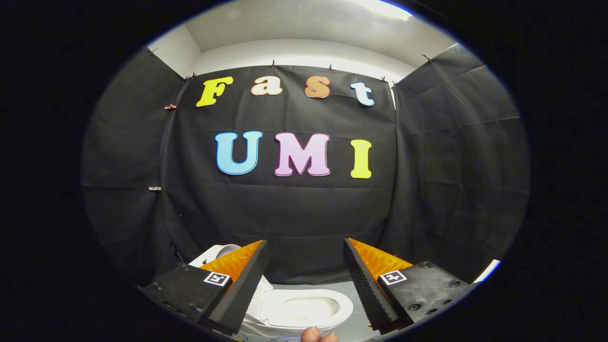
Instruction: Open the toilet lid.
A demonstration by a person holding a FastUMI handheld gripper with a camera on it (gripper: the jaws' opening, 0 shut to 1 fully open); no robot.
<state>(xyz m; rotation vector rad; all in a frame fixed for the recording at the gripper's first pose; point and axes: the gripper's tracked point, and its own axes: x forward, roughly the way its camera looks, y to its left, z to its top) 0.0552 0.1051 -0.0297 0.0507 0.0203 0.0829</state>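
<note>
Gripper view: black cloth booth wall [304,209] spans the background; white toilet [304,308] sits below it on a pale floor, seat and bowl exposed, lid [216,251] raised behind the left finger; gripper [304,266] jaws spread wide, holding nothing, toilet between and beyond them; square coded marker [217,278] on each finger, no legible writing; fingertips of a hand [319,335] nearest the camera

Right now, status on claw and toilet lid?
Claw open, holding nothing. Toilet below between the fingers, bowl exposed, lid apparently raised. A fingertip near the bowl.
</note>
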